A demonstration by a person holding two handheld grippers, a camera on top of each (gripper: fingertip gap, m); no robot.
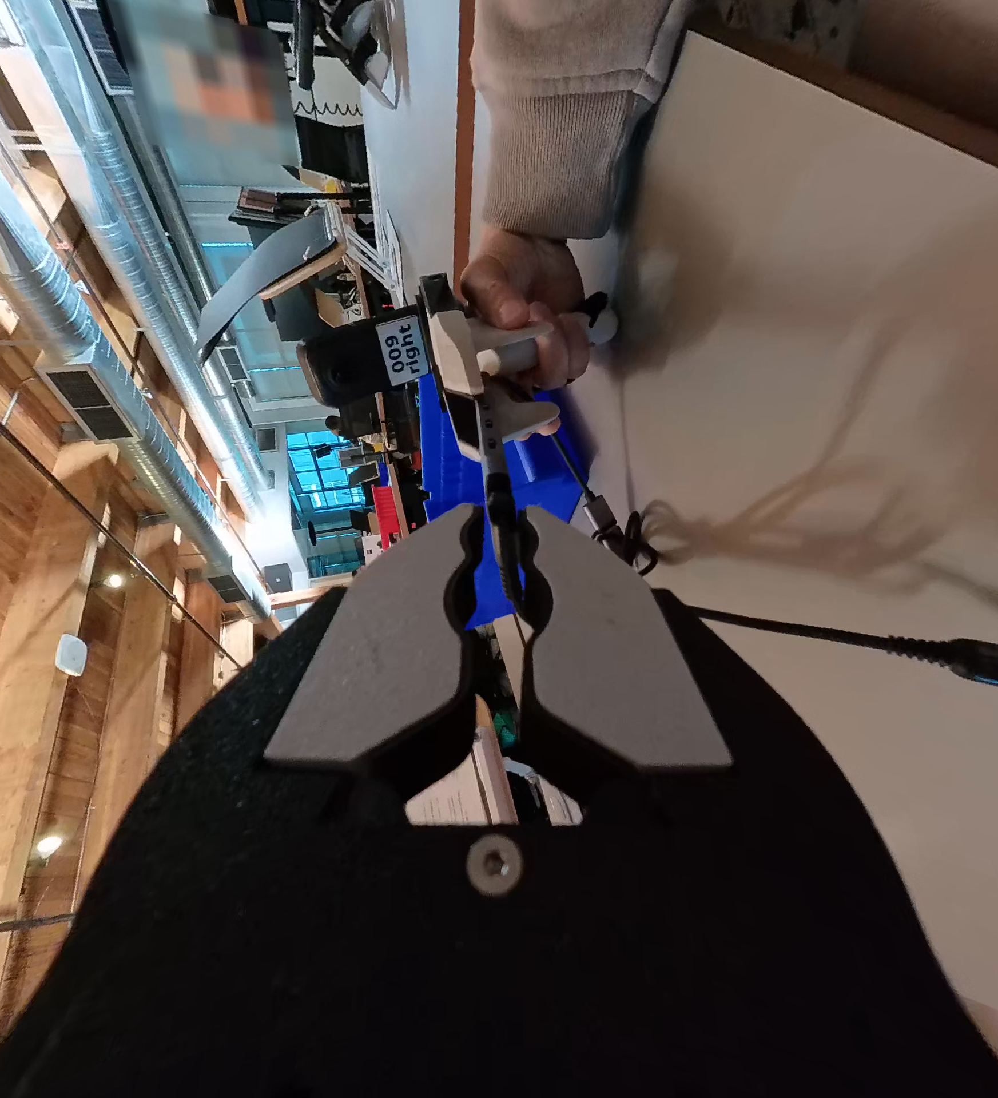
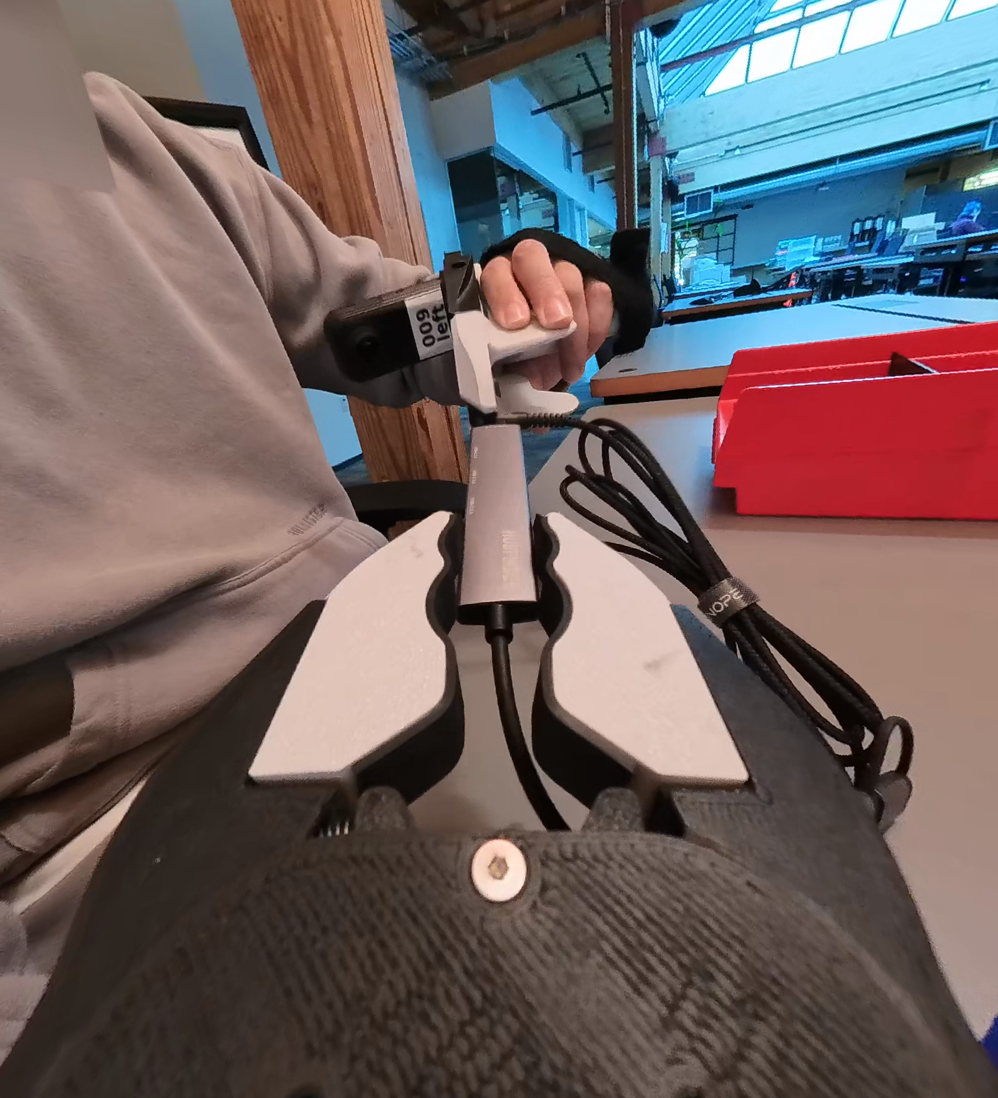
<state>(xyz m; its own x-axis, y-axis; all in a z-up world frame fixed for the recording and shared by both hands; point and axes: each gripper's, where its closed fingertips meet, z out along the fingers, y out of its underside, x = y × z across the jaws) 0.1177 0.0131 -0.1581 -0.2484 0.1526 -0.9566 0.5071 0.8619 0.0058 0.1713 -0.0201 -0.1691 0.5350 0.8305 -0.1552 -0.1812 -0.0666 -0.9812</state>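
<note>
My right gripper (image 2: 496, 526) is shut on a slim grey hub (image 2: 493, 511) and holds it above the table, pointing away from me. The hub's own black lead (image 2: 505, 701) runs back between my fingers. My left gripper (image 1: 499, 526) is shut on the black plug (image 1: 505, 555) of a braided cable, right at the hub's far end (image 1: 491, 437), which shows edge-on with several ports. In the right wrist view, the left gripper (image 2: 511, 413) meets the hub's tip, and the plug (image 2: 538, 419) leads into a coiled black cable (image 2: 680, 552) bound with a strap.
A red bin (image 2: 876, 428) stands on the table (image 2: 870, 683) at the right. A blue bin (image 1: 535, 475) sits behind the hub. The person's grey-sleeved body fills the left of the right wrist view. A wooden post (image 2: 336, 148) rises behind. My right fingertips sit around 8 cm from my left ones.
</note>
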